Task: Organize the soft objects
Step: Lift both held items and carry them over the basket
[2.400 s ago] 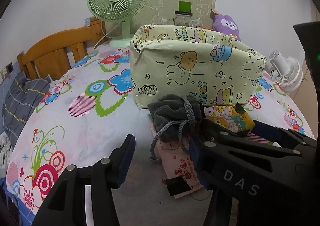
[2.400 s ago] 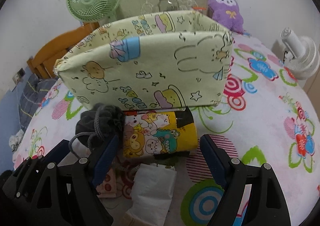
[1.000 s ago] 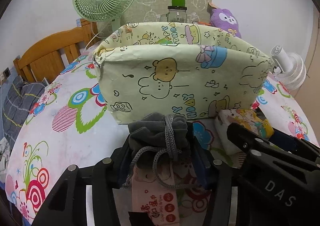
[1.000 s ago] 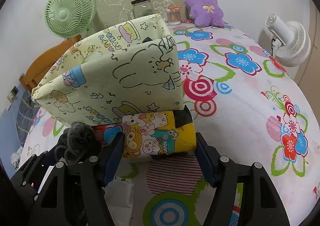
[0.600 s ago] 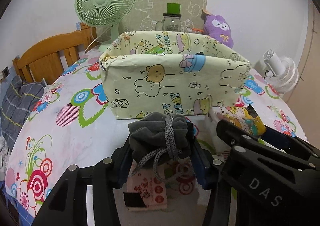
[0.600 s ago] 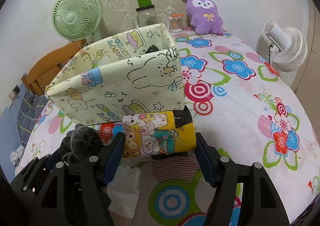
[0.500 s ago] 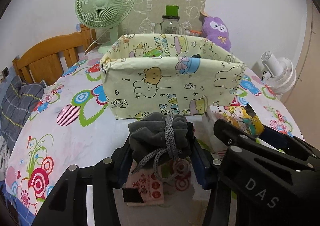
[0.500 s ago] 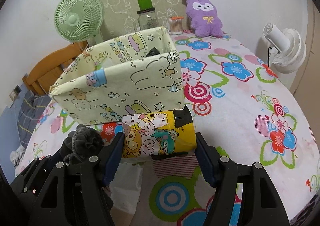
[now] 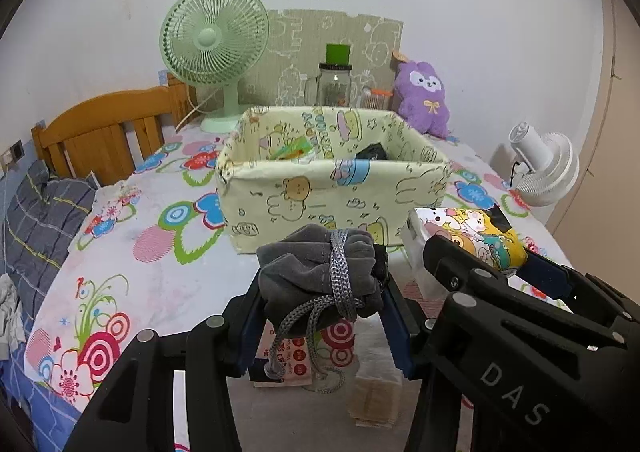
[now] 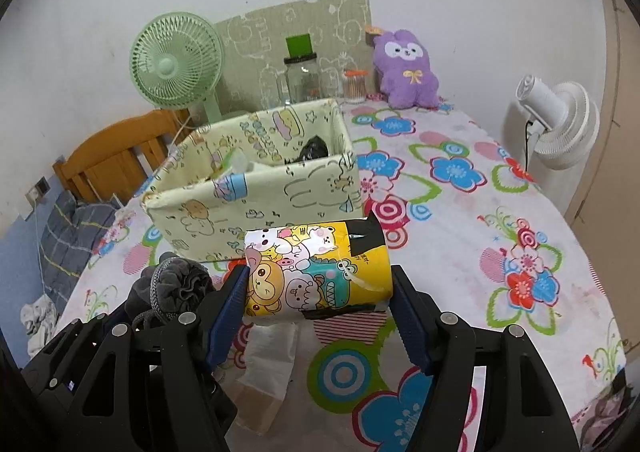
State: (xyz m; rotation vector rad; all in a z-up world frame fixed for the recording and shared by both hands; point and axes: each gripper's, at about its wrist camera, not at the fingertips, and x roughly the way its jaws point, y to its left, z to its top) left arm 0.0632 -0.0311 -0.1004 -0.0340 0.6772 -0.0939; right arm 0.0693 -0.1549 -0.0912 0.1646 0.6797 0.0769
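My left gripper point(image 9: 320, 304) is shut on a grey drawstring pouch point(image 9: 316, 276) and holds it above the table, in front of the pale yellow cartoon fabric box point(image 9: 332, 188). My right gripper point(image 10: 320, 300) is shut on a yellow cartoon tissue pack point(image 10: 316, 272), also lifted, in front of the same box point(image 10: 256, 200). The pack also shows in the left wrist view point(image 9: 468, 236), and the pouch in the right wrist view point(image 10: 176, 288). The box holds a black item point(image 10: 314, 148) and a green packet point(image 9: 292, 150).
A pink printed packet point(image 9: 288, 356) and a white tissue pack point(image 10: 268, 368) lie on the floral tablecloth point(image 10: 460, 212) below the grippers. A green fan point(image 9: 214, 52), a glass jar point(image 9: 334, 84), a purple plush point(image 10: 404, 68) and a white fan point(image 10: 556, 120) stand behind and right. A wooden chair point(image 9: 104, 132) is left.
Both grippers have risen and drawn back with their objects held. The box's inside now shows from above, and the packets on the table lie farther below.
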